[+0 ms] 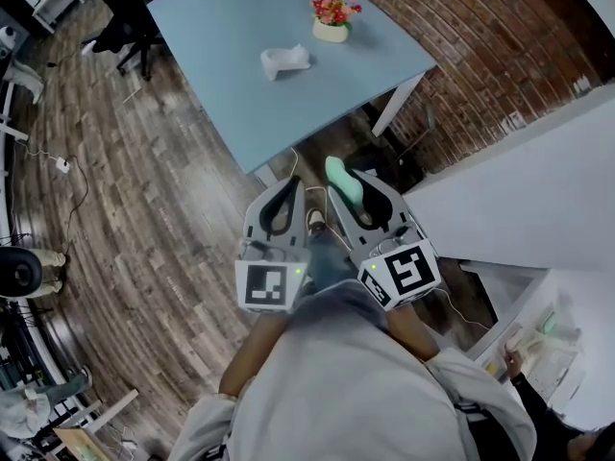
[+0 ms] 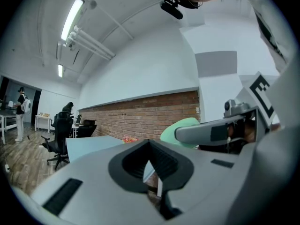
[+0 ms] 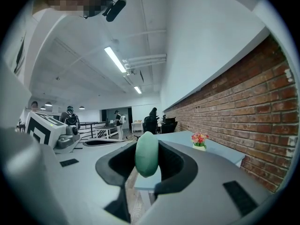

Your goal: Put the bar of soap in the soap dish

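Bar of soap (image 1: 343,176): mint green, smooth rounded oval. Clamped on edge between the jaws of the right tongs (image 3: 146,158), one end protruding past the tips. Held in the air short of the counter's (image 1: 240,94) near edge.

Soap dish (image 1: 284,61): small, white, resting on the pale blue counter, well apart from the soap. Orientation not resolvable.

A pale blue surface (image 1: 221,75) standing on the wood floor (image 1: 144,219) carries a white soap dish (image 1: 284,61) and, near it, a small pot of flowers (image 1: 332,17).
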